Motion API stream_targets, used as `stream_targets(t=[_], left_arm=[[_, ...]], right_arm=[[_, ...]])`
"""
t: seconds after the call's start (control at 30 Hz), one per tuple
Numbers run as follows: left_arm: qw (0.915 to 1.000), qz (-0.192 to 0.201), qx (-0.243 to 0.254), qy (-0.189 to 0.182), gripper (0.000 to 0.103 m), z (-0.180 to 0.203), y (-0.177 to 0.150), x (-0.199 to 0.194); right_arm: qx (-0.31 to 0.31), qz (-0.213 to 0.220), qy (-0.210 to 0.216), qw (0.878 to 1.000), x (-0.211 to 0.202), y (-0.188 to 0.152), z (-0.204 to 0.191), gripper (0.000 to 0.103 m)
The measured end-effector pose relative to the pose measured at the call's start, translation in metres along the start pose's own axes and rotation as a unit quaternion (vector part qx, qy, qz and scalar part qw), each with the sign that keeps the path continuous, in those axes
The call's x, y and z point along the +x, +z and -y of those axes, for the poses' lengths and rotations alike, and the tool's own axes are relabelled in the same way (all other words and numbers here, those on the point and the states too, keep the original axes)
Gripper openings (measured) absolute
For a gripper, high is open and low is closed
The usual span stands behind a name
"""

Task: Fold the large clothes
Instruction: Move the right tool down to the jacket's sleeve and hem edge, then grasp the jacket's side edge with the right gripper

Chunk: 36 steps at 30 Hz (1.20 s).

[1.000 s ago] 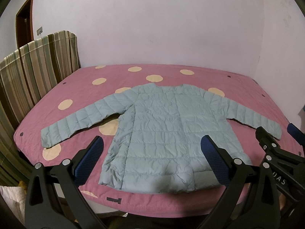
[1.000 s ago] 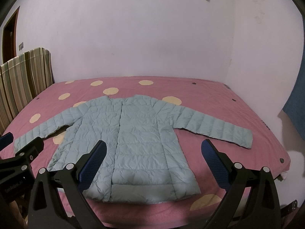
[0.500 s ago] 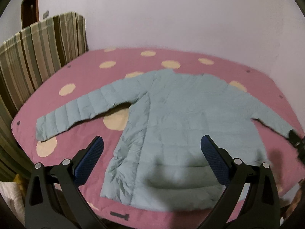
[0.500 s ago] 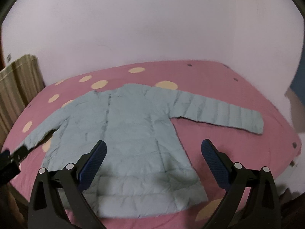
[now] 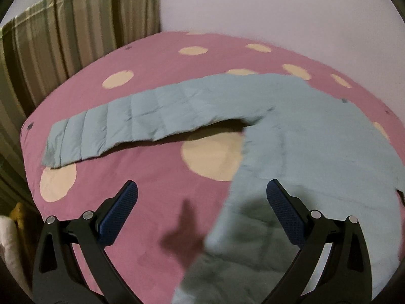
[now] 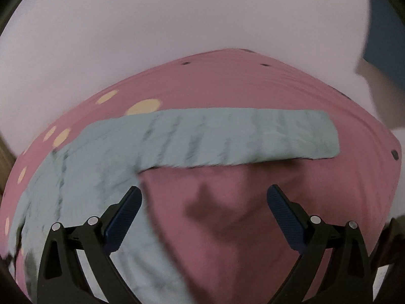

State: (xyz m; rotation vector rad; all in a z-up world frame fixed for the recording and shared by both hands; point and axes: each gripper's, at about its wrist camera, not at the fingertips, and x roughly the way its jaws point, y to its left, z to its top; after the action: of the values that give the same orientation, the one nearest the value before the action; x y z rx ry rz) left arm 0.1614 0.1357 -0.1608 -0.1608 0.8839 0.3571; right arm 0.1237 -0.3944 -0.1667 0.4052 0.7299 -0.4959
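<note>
The jacket (image 5: 316, 136), a pale blue-green quilted puffer with stitched channels, lies flat and spread open on a bed (image 5: 157, 76) covered in a pink spread with cream dots. Ahead of the left tongs (image 5: 201, 214) one sleeve (image 5: 141, 124) runs as a long straight band across the view, its cuff toward the far left near the bed's edge, its root joining the body to the right; the body fills the ground under and beyond the tongs' right finger, while bare pink spread and a large cream dot lie under the left finger. A striped green and beige cloth-covered piece (image 5: 76, 25) stands beyond the bed's left side against a plain pale wall. Ahead of the right tongs (image 6: 203, 215) the other sleeve (image 6: 240, 136) likewise stretches crosswise, cuff pointing right, and the body (image 6: 76, 190) lies under and to the left of the left finger; wrinkled pink spread fills the gap between the fingers. This view is blurred. Nothing stands between either tool and the garment. Both tongs are spread wide apart, gripping nothing, above the bed.
</note>
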Motion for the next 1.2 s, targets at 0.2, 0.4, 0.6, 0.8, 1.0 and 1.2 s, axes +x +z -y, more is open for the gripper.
stream_targets(t=[0.2,0.4,0.6,0.8,1.0,1.2], left_arm=[[0.9984,-0.02,-0.03,0.044,0.101,-0.019,0.002,0.028],[0.996,-0.027,-0.033,0.079,0.101,-0.026,0.001,0.041],[0.9945,-0.038,-0.021,0.096,0.101,-0.022,-0.001,0.048],[0.9926,-0.054,-0.03,0.105,0.101,-0.026,-0.004,0.055],[0.9916,-0.056,-0.027,0.113,0.101,-0.029,-0.007,0.058],[0.9914,-0.053,-0.021,0.118,0.101,-0.029,-0.01,0.059]], right_arm=[[0.092,-0.025,-0.024,0.995,0.03,0.018,0.071,0.053],[0.169,-0.019,-0.064,0.983,0.042,0.03,0.142,0.059],[0.216,-0.017,-0.102,0.971,0.051,0.039,0.187,0.063],[0.27,-0.032,-0.092,0.958,0.058,0.036,0.21,0.063],[0.276,-0.044,-0.069,0.958,0.068,0.032,0.194,0.063],[0.309,-0.053,-0.072,0.947,0.083,0.033,0.196,0.063]])
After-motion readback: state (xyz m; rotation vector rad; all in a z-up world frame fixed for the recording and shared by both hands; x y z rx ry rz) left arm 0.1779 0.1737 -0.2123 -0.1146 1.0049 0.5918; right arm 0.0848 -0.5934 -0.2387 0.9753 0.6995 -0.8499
